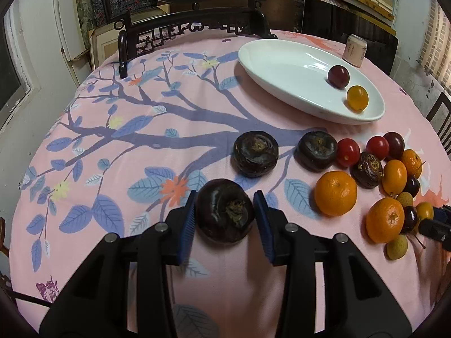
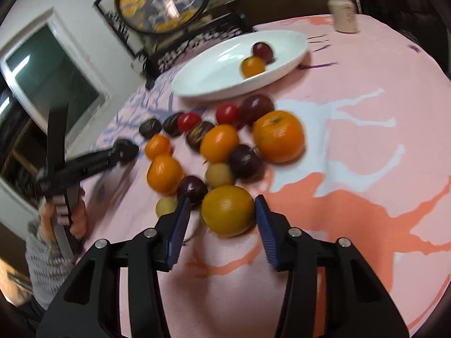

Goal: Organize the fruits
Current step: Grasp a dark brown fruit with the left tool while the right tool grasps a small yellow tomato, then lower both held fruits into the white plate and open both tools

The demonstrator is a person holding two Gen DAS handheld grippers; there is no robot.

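Observation:
In the left wrist view my left gripper [image 1: 224,209] is open around a dark water chestnut [image 1: 225,210] on the pink cloth; small gaps show on both sides. Two more chestnuts [image 1: 255,153] lie beyond it. In the right wrist view my right gripper [image 2: 222,211] is open around a yellow-orange round fruit [image 2: 227,209] at the near edge of the fruit pile [image 2: 225,143]; the pads are not touching it. The white oval dish [image 2: 214,83] holds a dark plum [image 2: 262,49] and a yellow fruit [image 2: 252,66]; it also shows in the left wrist view [image 1: 282,64].
Mandarins [image 1: 335,193], red cherry tomatoes [image 1: 348,152], plums and pale longans [image 1: 397,246] lie clustered at the right. A can [image 1: 354,50] stands behind the dish. A carved dark chair [image 1: 191,31] is at the table's far edge. The left gripper shows in the right view [image 2: 124,149].

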